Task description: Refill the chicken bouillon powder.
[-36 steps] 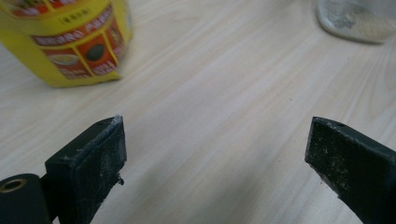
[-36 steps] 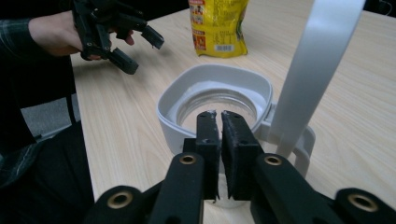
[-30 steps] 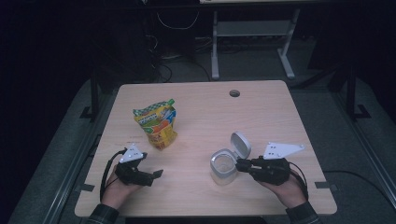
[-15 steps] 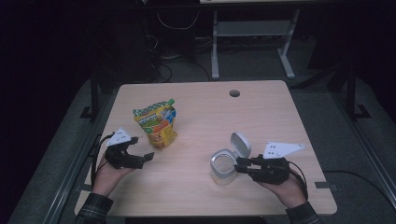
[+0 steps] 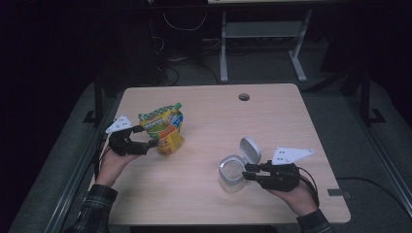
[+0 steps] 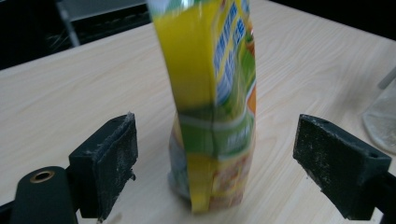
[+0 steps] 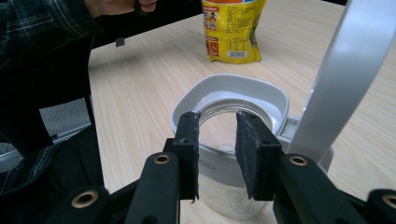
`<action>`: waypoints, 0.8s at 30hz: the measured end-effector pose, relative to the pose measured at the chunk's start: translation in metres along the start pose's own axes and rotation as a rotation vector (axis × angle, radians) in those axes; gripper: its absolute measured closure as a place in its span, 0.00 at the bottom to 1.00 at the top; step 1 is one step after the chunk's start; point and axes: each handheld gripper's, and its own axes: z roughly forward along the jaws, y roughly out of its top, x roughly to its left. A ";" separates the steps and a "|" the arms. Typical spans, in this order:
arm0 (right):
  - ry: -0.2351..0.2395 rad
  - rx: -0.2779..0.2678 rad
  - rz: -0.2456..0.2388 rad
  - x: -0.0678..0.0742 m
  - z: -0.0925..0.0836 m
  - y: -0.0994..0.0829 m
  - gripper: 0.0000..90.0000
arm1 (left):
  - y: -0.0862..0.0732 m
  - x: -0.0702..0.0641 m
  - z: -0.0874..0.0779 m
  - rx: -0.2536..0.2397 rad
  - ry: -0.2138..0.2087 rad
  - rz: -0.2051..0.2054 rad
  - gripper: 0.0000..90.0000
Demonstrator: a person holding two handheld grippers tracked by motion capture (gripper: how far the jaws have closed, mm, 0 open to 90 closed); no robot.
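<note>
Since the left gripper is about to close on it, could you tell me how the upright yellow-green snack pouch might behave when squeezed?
The yellow-green foil snack pouch probably crumples: its sides look thin and creased. Standing tall on a narrow base, it may tip if nudged. The glossy film could slip between the left gripper pads.

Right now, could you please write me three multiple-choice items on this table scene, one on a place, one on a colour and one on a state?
1. Where does the snack bag stand?
A. between the left gripper's open jaws
B. inside the jar
C. on the floor

2. What is the bag's main colour?
A. blue
B. yellow
C. white

3. How is the lid of the clear jar?
A. screwed shut
C. lying beside the bag
B. flipped up, open

Answers:
1 A: the left gripper view shows the bag upright between both pads, neither touching it.
2 B: yellow dominates, with green and orange print.
3 B: the lid stands raised behind the jar's mouth, next to the right gripper.
</note>
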 end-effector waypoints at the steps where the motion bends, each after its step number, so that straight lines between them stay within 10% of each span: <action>1: -0.001 0.000 0.000 0.000 0.000 0.000 0.77 | 0.002 0.002 0.003 -0.019 -0.016 0.005 0.15; 24: -0.018 0.003 0.006 -0.002 -0.004 -0.003 0.77 | -0.003 0.017 0.038 -0.058 -0.126 0.074 0.52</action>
